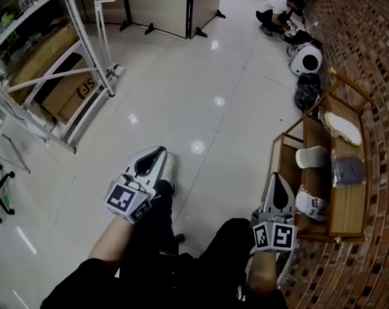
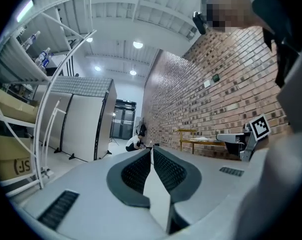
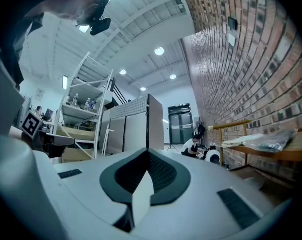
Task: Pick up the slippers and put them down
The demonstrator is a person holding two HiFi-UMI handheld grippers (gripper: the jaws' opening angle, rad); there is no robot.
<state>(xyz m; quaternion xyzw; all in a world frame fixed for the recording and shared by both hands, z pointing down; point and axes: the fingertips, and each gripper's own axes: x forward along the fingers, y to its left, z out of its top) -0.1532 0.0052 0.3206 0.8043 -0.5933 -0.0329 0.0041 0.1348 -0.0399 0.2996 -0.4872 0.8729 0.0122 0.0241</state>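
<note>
Bare forearm [image 1: 110,243] and dark clothing fill the bottom edge, above a pale tiled floor [image 1: 181,95]. Ahead of them, the left hand-held gripper [image 1: 157,153] has its jaws pressed together with nothing between them. The right hand-held gripper [image 1: 277,177] is closed and empty too. Near the right one, a wooden rack [image 1: 348,214] stands against the brick wall [image 1: 374,56]. On its lower shelf lie what look like 2 white slippers [image 1: 312,156], apart from each other and untouched.

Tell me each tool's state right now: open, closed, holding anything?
Left tool: closed, nothing between its jaws.
Right tool: closed, nothing between its jaws.
</note>
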